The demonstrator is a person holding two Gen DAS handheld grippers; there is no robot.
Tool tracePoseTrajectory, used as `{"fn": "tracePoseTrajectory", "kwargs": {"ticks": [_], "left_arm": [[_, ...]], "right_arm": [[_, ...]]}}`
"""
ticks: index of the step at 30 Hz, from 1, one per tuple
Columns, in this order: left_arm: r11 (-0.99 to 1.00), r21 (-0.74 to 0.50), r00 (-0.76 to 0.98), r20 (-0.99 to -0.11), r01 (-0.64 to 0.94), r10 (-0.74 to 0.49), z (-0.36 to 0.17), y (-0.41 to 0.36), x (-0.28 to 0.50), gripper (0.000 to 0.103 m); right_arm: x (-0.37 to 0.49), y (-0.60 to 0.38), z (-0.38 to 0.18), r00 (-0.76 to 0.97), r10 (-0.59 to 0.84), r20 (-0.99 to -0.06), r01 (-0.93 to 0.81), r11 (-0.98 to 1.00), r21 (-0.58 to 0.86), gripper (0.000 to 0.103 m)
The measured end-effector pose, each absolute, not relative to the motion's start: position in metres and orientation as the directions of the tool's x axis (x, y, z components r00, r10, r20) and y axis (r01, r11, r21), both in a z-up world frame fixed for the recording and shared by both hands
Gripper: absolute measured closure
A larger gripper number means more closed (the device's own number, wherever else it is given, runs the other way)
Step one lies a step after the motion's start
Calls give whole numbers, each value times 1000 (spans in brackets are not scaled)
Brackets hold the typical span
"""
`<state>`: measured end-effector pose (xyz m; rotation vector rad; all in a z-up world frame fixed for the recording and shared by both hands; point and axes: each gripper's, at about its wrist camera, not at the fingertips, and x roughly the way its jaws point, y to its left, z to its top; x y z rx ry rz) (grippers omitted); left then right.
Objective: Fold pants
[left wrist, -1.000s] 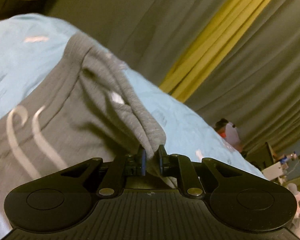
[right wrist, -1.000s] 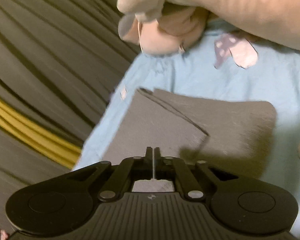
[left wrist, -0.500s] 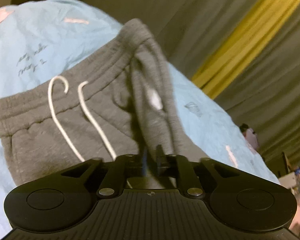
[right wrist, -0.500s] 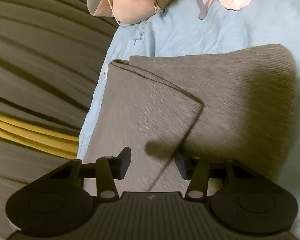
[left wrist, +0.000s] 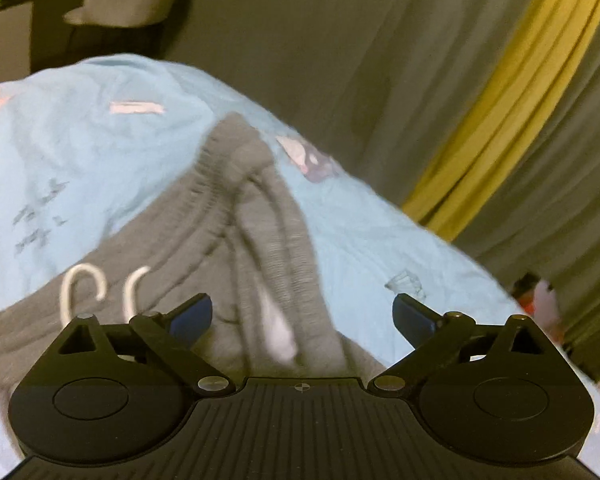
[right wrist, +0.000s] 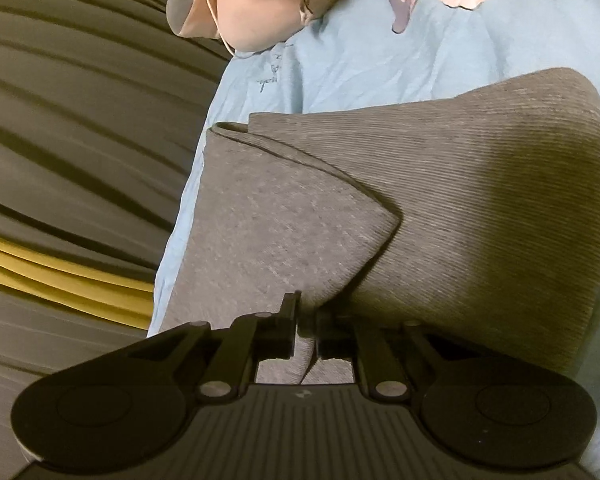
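Grey pants [left wrist: 236, 248] lie on the blue bedsheet [left wrist: 80, 152]. Earlier clamped on the bunched waistband, the left gripper [left wrist: 302, 316] is now opening wide, pads clear. The right gripper [right wrist: 308, 320], half a second ago apart, is closing on a leg fold.

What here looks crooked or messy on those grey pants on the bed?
Two things. At the waist, the grey pants bunch into a raised ridge between the opening jaws of the left gripper, not lying flat. At the leg end, one corner is folded over diagonally, with the right gripper closing on the cloth. No damage shows.
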<state>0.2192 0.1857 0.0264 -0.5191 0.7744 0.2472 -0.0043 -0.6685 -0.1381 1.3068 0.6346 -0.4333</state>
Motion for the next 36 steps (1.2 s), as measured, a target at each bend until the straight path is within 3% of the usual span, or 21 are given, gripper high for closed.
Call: {"fn": "tracePoseTrajectory", "kwargs": {"ticks": [1,2,4,8,13,17,25,30,32,36], "left_arm": [[856,-335,667,-745,-394,15,21,183,230,11],[863,-316,638,-770,-395,10,16,181,237,49],[862,-304,585,-811,-405,-11,6,181,244,92],[854,-346,658,-753,-388,-6,21,193,221,94],[809,-486,764,-641,-329,-74,63,221,164,94],[812,-504,795,-601,-294,-85,58,226,112,93],[768,-442,654,-755,-463,-40,-45,230,45,92],[718,-489,666,-744,-496,-48,-45,243,48,84],[721,-481,667,-744,-499,-35,-43,243,52,75],[682,-526,676,-735,-508,-63,-39,237,46,71]], "right_arm": [[3,-669,-138,751,51,-659,632,237,738,93],[4,-668,-136,744,48,-666,635,257,728,93],[12,-668,-131,717,42,-695,653,308,692,96],[28,-670,-103,676,26,-736,657,430,619,98],[17,-697,-45,781,-50,-623,573,454,682,99],[-8,-709,-27,781,-110,-614,567,535,626,99],[-33,-696,-99,591,-85,-802,711,524,468,99],[-32,-693,-96,600,-80,-796,701,533,474,95],[-33,-696,-101,618,-50,-784,695,502,515,92],[-31,-700,-110,659,-12,-752,688,413,596,91]]}}
